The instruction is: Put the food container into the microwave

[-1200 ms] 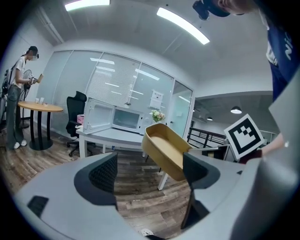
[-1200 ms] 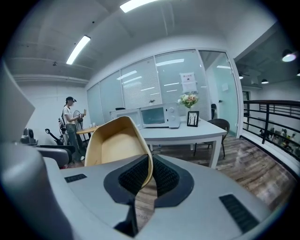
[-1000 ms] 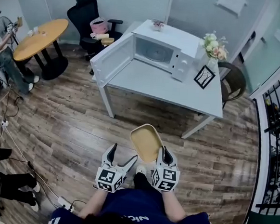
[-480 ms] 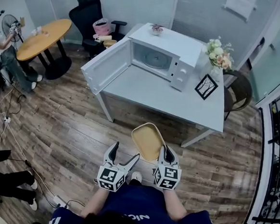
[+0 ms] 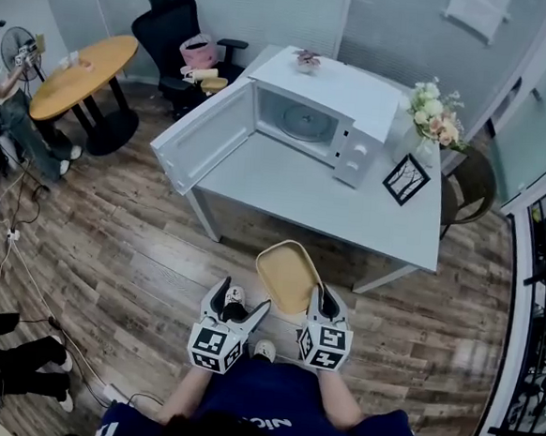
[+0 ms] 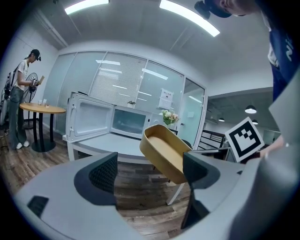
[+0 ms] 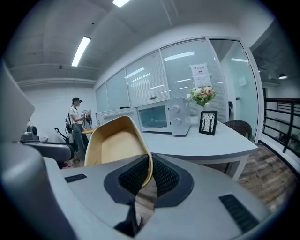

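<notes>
A tan food container (image 5: 285, 275) is held out over the floor, short of the table. My right gripper (image 5: 317, 299) is shut on its right rim; the right gripper view shows the container (image 7: 117, 146) with its wall pinched between the pads (image 7: 161, 176). My left gripper (image 5: 240, 306) stands open beside it with nothing between its jaws, and in its view the container (image 6: 164, 151) hangs just past the right jaw. The white microwave (image 5: 314, 114) sits on the white table (image 5: 304, 182), its door (image 5: 204, 134) swung wide open to the left and the cavity empty.
On the table right of the microwave stand a flower vase (image 5: 432, 112) and a framed picture (image 5: 407, 179). A wicker chair (image 5: 464, 176) is at the right. A black office chair (image 5: 179, 31), a round wooden table (image 5: 82, 75) and a person (image 5: 5, 97) are at the left.
The view has shifted slightly, bringing the table and microwave a little nearer. Both grippers and the container keep the same pose.
</notes>
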